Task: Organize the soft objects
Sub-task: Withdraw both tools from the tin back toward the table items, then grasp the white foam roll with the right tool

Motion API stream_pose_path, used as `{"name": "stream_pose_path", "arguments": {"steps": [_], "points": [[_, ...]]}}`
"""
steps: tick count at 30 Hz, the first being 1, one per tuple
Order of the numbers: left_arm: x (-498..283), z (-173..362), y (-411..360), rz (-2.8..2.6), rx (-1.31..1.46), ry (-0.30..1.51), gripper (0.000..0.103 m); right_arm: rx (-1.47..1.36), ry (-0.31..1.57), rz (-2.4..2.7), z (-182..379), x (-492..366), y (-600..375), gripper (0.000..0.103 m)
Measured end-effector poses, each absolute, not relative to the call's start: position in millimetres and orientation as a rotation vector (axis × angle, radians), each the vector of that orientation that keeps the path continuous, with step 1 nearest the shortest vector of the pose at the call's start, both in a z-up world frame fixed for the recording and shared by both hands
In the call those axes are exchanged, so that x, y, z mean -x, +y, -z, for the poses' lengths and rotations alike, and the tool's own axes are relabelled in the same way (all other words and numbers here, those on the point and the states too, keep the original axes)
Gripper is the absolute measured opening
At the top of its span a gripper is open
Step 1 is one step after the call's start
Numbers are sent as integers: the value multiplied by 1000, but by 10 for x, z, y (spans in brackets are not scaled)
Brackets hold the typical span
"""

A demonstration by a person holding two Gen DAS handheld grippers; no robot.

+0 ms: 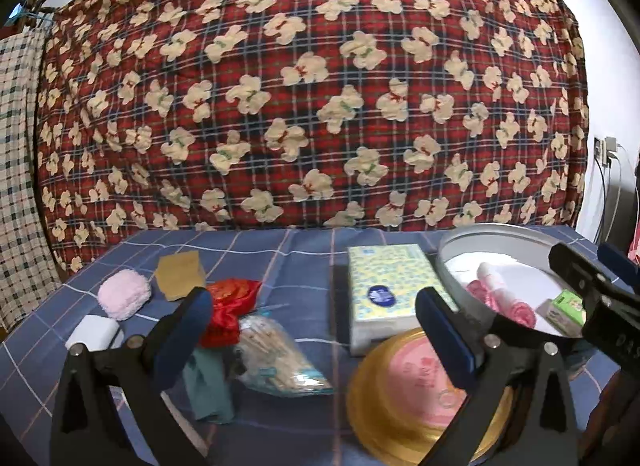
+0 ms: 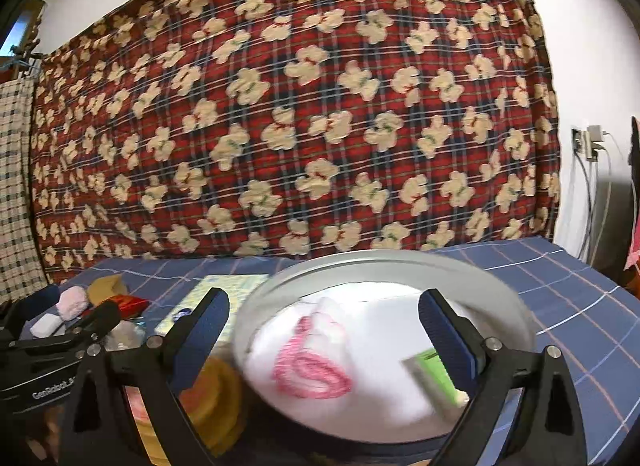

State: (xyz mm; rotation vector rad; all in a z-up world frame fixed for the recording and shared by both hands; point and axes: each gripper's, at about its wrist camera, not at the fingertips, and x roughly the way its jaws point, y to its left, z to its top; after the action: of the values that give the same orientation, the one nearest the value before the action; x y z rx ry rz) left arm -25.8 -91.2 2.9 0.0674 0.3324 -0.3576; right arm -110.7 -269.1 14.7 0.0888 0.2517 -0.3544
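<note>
A red plaid quilt (image 1: 312, 85) printed with cream bears hangs behind a surface (image 1: 280, 250) covered in blue checked cloth. The left claw (image 1: 314, 330) stands wide and empty. Between its fingers lie a crinkly clear bag of sticks (image 1: 276, 358) and a shiny red pouch (image 1: 230, 306); a teal cloth (image 1: 208, 382) sits just below them. Ahead and right of it is a soft tissue pack (image 1: 384, 286), and under its right finger a round gold tin (image 1: 404, 398) with a pink lid. Further left lie a fluffy pink ball (image 1: 124, 294) and a white block (image 1: 94, 332).

The right claw (image 2: 324, 330) is also wide and empty, poised over the round grey basin (image 2: 384, 266), which already holds a rolled pink towel (image 2: 316, 370) and a small green pack (image 2: 436, 378).

The risk, I judge, is that the slippery bag or pouch slides out of a pinch, or that a claw catches the checked cloth along with the soft thing and drags neighbours. The two claws are close and could collide near the basin.
</note>
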Motion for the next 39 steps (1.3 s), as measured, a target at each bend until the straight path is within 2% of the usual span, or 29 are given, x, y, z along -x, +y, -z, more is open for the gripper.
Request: {"name": "stream_pose_path", "arguments": {"steps": [23,30,33,35,37,39], "points": [[-262,26,262,127,33,399,103,-38,346,-7,-61,656,-1596,97],[-519,54,827,-19,72,431,103,21,459,-163,22,431,-1181,97],[-658,94,1082,-67,103,471,103,58,519,-250,92,304,-955,80],[-731,121,1204,-82,123,496,103,97,574,-295,161,206,-800,62],[-802,160,1336,-87,159,524,103,118,617,-342,218,111,-667,55],[-839,187,1420,-87,187,542,103,123,650,-384,261,16,-569,55]]}}
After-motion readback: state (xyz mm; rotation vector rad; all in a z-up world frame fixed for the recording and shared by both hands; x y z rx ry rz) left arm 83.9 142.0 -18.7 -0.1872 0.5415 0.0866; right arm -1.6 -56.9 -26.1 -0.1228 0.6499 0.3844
